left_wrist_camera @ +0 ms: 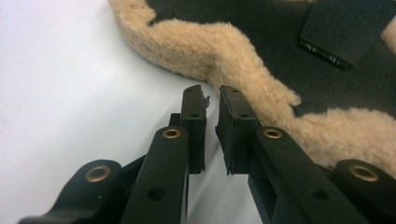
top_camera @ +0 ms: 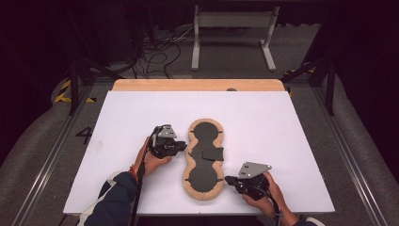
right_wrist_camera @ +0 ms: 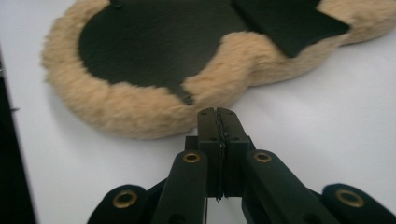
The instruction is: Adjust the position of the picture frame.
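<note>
My view from above: a peanut-shaped fleece pad [top_camera: 204,160] lies flat near the middle of the white table [top_camera: 282,122], long axis running away from me. Its upturned face is dark, smooth material, bordered all round by a tan, woolly fringe [left_wrist_camera: 243,60] that pinches in at the waist. A dark rectangular strap [top_camera: 212,154] crosses the waist towards the right, one end lifted slightly off the surface. Small dark notches cut into the fringe at several places.

My left gripper [top_camera: 184,149] sits at the pad's left waist. In the left gripper view the jaws stand narrowly apart, with only table between them; their tips are just beside the fringe, and I cannot tell whether they touch it. My right gripper [top_camera: 227,179] lies at the pad's near right lobe; in the right gripper view its jaws are pressed fully together, empty, with the tips just short of the fleece.

The pad's underside is hidden. The left gripper view cuts off most of the pad and the strap. The strap's edge markings are too small to read.
</note>
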Demonstrator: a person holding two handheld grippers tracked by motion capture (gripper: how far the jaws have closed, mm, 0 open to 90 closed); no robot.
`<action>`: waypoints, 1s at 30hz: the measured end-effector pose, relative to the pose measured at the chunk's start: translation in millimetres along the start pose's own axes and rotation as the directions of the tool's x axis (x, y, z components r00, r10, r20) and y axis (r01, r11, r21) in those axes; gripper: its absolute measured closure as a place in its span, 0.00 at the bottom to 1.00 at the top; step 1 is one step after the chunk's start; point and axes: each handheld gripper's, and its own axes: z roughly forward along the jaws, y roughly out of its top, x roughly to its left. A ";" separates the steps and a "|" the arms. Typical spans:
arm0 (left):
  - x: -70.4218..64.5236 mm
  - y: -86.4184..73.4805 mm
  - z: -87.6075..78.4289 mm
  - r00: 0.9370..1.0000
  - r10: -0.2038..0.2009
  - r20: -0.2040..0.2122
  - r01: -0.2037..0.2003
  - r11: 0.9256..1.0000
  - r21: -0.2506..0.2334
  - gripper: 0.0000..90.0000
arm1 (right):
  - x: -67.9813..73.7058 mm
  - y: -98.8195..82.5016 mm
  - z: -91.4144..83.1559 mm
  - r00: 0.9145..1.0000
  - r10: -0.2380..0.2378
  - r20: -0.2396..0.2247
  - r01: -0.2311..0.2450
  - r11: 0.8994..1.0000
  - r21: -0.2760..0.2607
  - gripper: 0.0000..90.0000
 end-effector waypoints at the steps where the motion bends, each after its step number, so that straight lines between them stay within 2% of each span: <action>1: -1.1 0.1 2.1 1.000 -0.004 0.005 0.004 1.000 0.003 0.90 | -3.8 0.9 0.7 1.000 0.022 0.012 -0.022 1.000 -0.005 1.00; 3: -2.1 2.2 7.3 1.000 0.006 -0.009 -0.006 1.000 0.008 0.92 | -9.0 3.2 3.3 0.998 0.064 0.013 -0.064 0.998 -0.024 1.00; 5: -2.4 5.2 9.9 1.000 -0.001 -0.011 0.001 1.000 0.012 0.94 | -7.8 6.0 6.4 0.999 0.041 0.025 -0.041 0.999 -0.008 1.00; 7: 0.0 7.8 11.8 1.000 0.009 -0.004 -0.009 1.000 0.017 0.95 | -4.5 7.4 9.8 1.000 0.020 0.014 -0.020 1.000 0.004 1.00; 9: 1.3 9.3 14.4 1.000 -0.006 0.006 0.006 1.000 0.009 0.96 | -4.4 7.7 10.0 1.000 0.019 0.013 -0.019 1.000 0.004 1.00; 10: 2.4 10.3 15.9 1.000 -0.001 0.007 0.001 1.000 0.006 0.97 | -5.5 7.9 9.3 1.000 0.024 0.001 -0.024 1.000 -0.003 1.00; 11: 3.4 12.5 18.4 1.000 -0.013 0.017 0.013 1.000 0.006 0.98 | -5.6 8.1 8.5 1.000 0.029 -0.010 -0.029 0.999 -0.013 1.00; 13: 4.4 17.5 21.6 0.999 -0.015 0.028 0.014 1.000 0.020 1.00 | -2.5 10.6 7.8 1.000 0.025 -0.006 -0.025 1.000 -0.018 1.00; 15: 3.6 22.8 24.9 1.000 0.015 0.023 -0.016 0.999 0.032 1.00 | 0.9 13.4 6.7 1.000 0.017 -0.005 -0.017 0.999 -0.028 1.00; 17: 3.9 27.5 27.3 0.999 0.010 0.037 -0.012 0.999 0.052 1.00 | 1.7 14.6 6.2 1.000 0.013 -0.009 -0.013 1.000 -0.026 1.00; 19: 4.4 32.9 30.0 0.999 0.017 0.040 -0.020 0.997 0.071 1.00 | 0.2 12.7 6.0 0.999 0.032 -0.025 -0.033 0.999 -0.034 1.00; 21: 3.1 37.3 34.2 0.999 0.042 0.028 -0.044 0.996 0.073 1.00 | 0.0 11.5 6.3 0.998 0.045 -0.033 -0.046 0.998 -0.041 1.00; 22: 3.8 38.4 35.2 0.999 0.037 0.031 -0.040 0.996 0.075 1.00 | 1.0 11.3 6.3 0.999 0.043 -0.030 -0.044 0.998 -0.042 1.00; 24: 6.2 39.4 38.0 0.999 0.004 0.051 -0.007 0.998 0.063 1.00 | 2.2 10.8 6.6 0.999 0.041 -0.028 -0.043 0.998 -0.047 1.00; 30: 5.6 45.8 44.8 0.999 0.002 0.035 -0.004 0.998 0.061 1.00 | 7.1 12.1 10.3 0.998 0.049 -0.037 -0.051 0.997 -0.062 1.00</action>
